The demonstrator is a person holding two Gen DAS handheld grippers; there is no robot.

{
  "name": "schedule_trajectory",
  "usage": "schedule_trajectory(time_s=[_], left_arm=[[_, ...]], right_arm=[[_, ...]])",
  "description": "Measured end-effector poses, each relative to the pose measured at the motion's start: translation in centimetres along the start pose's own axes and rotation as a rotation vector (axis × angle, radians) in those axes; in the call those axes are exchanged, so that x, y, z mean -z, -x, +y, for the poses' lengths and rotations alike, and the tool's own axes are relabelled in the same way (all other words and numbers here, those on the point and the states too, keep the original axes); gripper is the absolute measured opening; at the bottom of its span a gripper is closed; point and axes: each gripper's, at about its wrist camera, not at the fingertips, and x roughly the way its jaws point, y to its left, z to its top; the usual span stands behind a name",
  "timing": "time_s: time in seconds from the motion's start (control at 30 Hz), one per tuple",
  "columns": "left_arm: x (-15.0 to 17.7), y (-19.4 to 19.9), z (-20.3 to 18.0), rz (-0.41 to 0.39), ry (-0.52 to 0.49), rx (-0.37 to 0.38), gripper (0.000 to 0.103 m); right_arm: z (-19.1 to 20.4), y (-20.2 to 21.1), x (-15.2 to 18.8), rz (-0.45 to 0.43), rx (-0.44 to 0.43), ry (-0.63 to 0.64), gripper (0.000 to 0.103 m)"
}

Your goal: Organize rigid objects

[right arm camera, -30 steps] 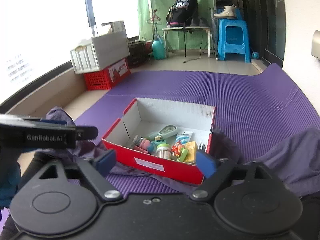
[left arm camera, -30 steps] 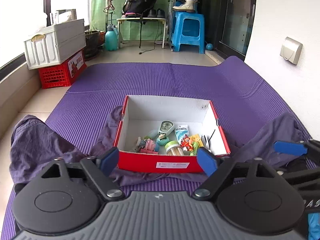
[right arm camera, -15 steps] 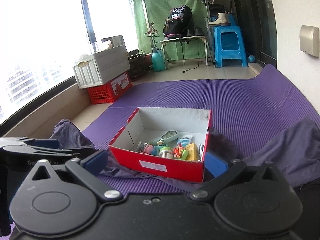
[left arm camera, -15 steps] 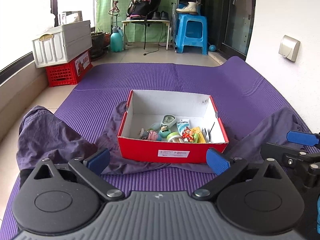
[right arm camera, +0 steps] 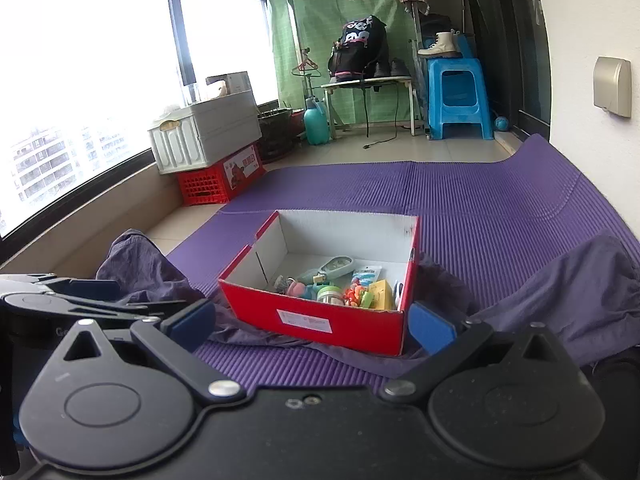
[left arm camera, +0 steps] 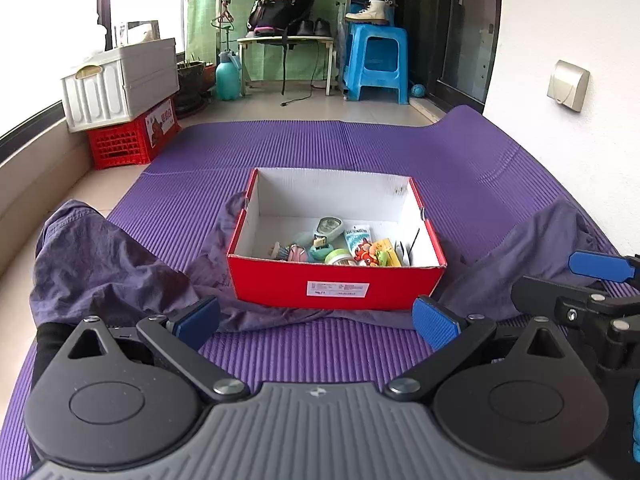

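A red cardboard box (left arm camera: 336, 286) (right arm camera: 340, 318) with a white inside sits on a purple mat. At its near end lie several small items: a tape-measure-like case (left arm camera: 329, 226), a round green-lidded jar (left arm camera: 339, 257), a blue-white packet (left arm camera: 358, 236) and orange and yellow toys (left arm camera: 374, 254). My left gripper (left arm camera: 316, 322) stands wide open in front of the box, with nothing between its blue pads. My right gripper (right arm camera: 310, 322) is also wide open and empty, just short of the box. Each gripper shows at the other view's edge.
Dark purple cloth (left arm camera: 104, 264) (right arm camera: 560, 288) lies crumpled around and under the box. The purple mat (left arm camera: 340, 152) stretches beyond it. A red crate (left arm camera: 128, 136) under a white bin, a blue stool (left arm camera: 376, 64) and a small table stand at the back. A white wall runs along the right.
Both grippers have drawn back from the box, which now looks smaller and farther off. Their jaws have spread wider. The box and its contents have not moved.
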Motion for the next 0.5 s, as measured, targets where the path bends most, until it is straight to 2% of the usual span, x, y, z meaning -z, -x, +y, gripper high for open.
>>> schedule_trajectory(time_s=[0.5], left_arm=[[0.6,0.1,-0.3,-0.007,-0.018,-0.003,0.103]], right_arm=[[-0.6,0.4,1.2,0.016,0.015,-0.041,0.103]])
